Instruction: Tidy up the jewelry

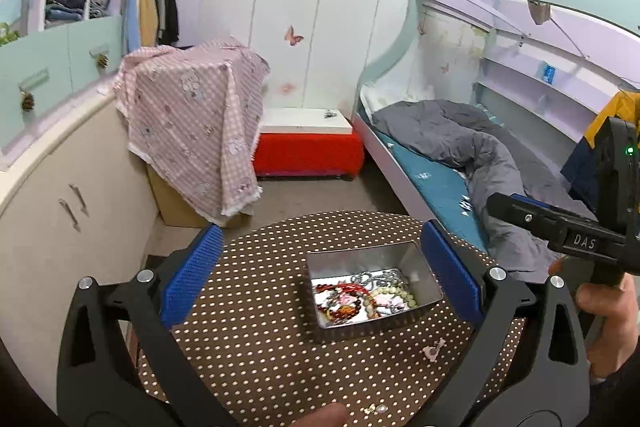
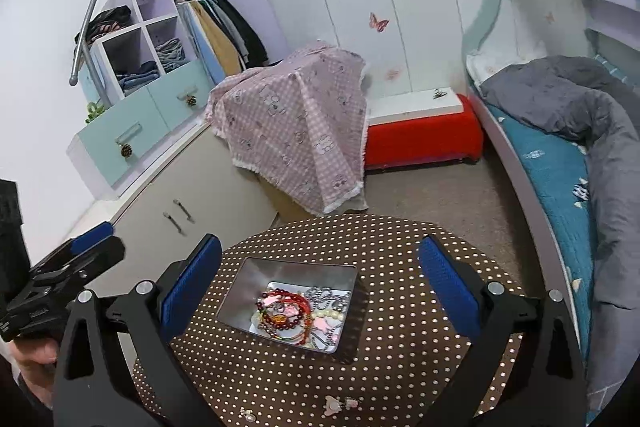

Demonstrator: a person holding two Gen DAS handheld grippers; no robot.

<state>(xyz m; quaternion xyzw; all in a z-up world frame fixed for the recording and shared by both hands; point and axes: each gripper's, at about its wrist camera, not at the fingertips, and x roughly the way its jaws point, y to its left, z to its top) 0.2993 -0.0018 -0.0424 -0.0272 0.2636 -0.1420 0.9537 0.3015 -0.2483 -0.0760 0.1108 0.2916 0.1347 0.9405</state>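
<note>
A silver metal tin (image 1: 424, 277) (image 2: 244, 291) sits on a round brown polka-dot table (image 1: 260, 347) (image 2: 400, 347). It holds tangled jewelry (image 1: 360, 297) (image 2: 296, 311): red bead bracelets, a pearl strand, silver chains, pink pieces. A pink bow clip (image 1: 434, 349) (image 2: 338, 404) and a small pearl earring (image 1: 376, 409) (image 2: 247, 414) lie loose on the table in front of the tin. My left gripper (image 1: 320, 267) is open and empty, its blue pads either side of the tin, above it. My right gripper (image 2: 320, 267) is likewise open and empty above the tin.
A bunk bed with a grey duvet (image 1: 480, 163) (image 2: 580, 115) stands right of the table. A pink checked cloth (image 1: 192, 115) (image 2: 296, 131) covers a box by a cream cabinet (image 1: 60, 211). A red ottoman (image 1: 308, 155) (image 2: 420, 143) stands by the far wall.
</note>
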